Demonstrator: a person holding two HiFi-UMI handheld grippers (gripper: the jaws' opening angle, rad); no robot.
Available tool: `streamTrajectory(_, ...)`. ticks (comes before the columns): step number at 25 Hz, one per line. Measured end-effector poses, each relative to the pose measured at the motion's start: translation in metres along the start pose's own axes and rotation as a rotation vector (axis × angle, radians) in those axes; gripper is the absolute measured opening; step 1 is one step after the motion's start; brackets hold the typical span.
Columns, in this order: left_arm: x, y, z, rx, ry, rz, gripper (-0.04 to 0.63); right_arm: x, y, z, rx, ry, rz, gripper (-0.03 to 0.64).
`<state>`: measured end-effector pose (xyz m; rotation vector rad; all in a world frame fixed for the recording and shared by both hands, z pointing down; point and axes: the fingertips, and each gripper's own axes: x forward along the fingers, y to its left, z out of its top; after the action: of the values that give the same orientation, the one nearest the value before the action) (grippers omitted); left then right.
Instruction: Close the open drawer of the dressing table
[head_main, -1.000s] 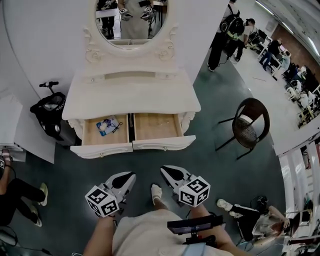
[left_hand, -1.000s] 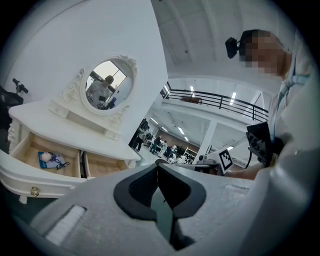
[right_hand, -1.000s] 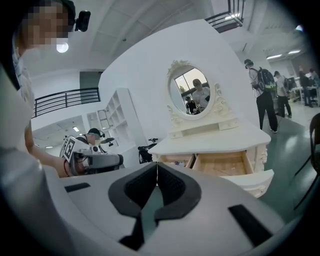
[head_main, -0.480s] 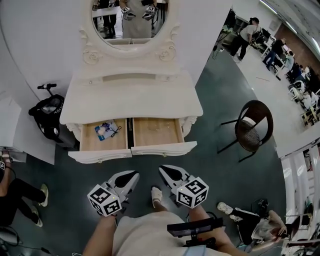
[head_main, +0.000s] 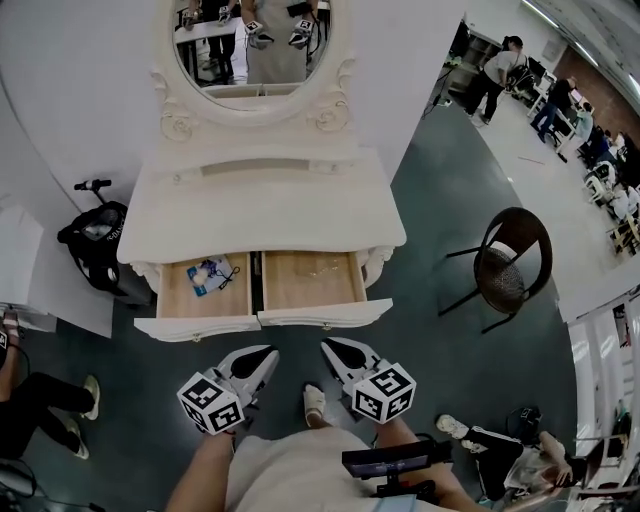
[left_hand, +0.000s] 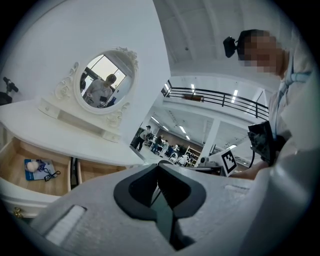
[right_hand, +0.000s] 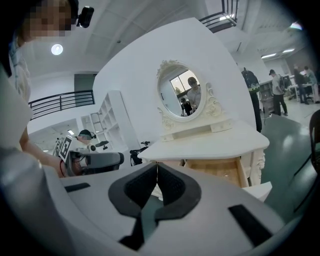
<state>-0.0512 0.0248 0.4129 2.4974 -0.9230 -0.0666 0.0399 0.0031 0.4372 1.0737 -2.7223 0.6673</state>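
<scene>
The white dressing table (head_main: 265, 215) with an oval mirror (head_main: 250, 40) stands ahead, both of its drawers pulled out. The left drawer (head_main: 195, 327) holds a small blue packet (head_main: 208, 274); the right drawer (head_main: 325, 317) looks empty. My left gripper (head_main: 262, 352) is shut and empty, a short way in front of the left drawer's front panel. My right gripper (head_main: 330, 347) is also shut and empty, just short of the right drawer's front. In the left gripper view the packet (left_hand: 39, 169) shows inside the drawer; the right gripper view shows the right drawer (right_hand: 220, 170) open under the tabletop.
A dark round-backed chair (head_main: 510, 265) stands to the right of the table. A black scooter-like thing (head_main: 95, 240) rests against the wall on the left. My shoe (head_main: 313, 400) is between the grippers. A seated person's legs (head_main: 40, 410) are at far left, and several people stand at back right.
Both grippers have moved forward toward the drawer fronts, and the gap to them has narrowed. The drawers stand as far out as before.
</scene>
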Motion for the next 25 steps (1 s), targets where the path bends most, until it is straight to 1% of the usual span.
streamTrajectory(6, 0.023, 0.012, 0.009, 0.011, -0.011, 0.011, 0.009, 0.003, -0.032, 0.003, -0.009, 0.025, 0.016, 0.015)
streamTrajectory(10, 0.028, 0.023, 0.009, -0.006, -0.02, 0.02, 0.009, 0.01, -0.046, -0.001, 0.003, 0.038, -0.006, 0.015)
streamTrajectory(14, 0.022, 0.031, 0.007, -0.022, -0.017, 0.011, 0.009, 0.015, -0.047, -0.006, 0.003, 0.058, -0.034, 0.015)
streamTrajectory(19, 0.012, 0.04, 0.004, -0.024, 0.002, -0.002, 0.009, 0.019, -0.037, -0.018, 0.015, 0.066, -0.07, 0.015)
streamTrajectory(25, 0.009, 0.039, -0.004, -0.023, 0.031, -0.028, 0.009, 0.014, -0.034, -0.035, 0.034, 0.07, -0.105, 0.015)
